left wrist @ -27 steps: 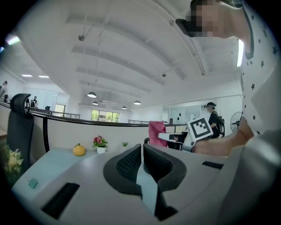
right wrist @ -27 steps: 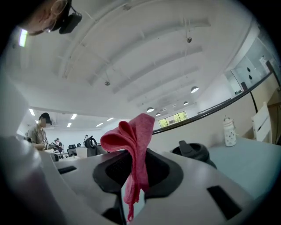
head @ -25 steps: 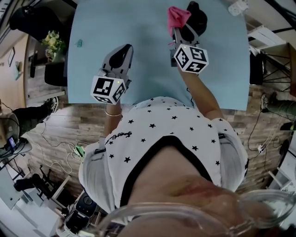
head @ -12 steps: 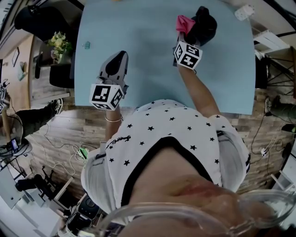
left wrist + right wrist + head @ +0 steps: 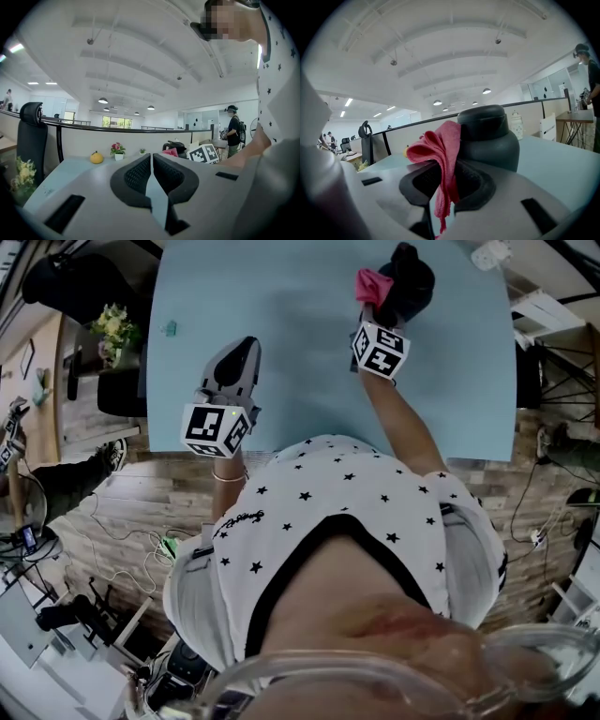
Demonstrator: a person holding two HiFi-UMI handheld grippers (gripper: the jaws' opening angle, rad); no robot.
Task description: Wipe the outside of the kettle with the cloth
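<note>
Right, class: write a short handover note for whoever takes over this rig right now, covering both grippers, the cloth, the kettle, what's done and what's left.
The left gripper is shut and empty, held over the table, away from the kettle.
The right gripper is shut on the pink cloth, which sits against the side of the dark kettle near the table's far edge.
Done: cloth gripped and at the kettle.
Left: wipe round the outside; how much is already wiped cannot be told.
</note>
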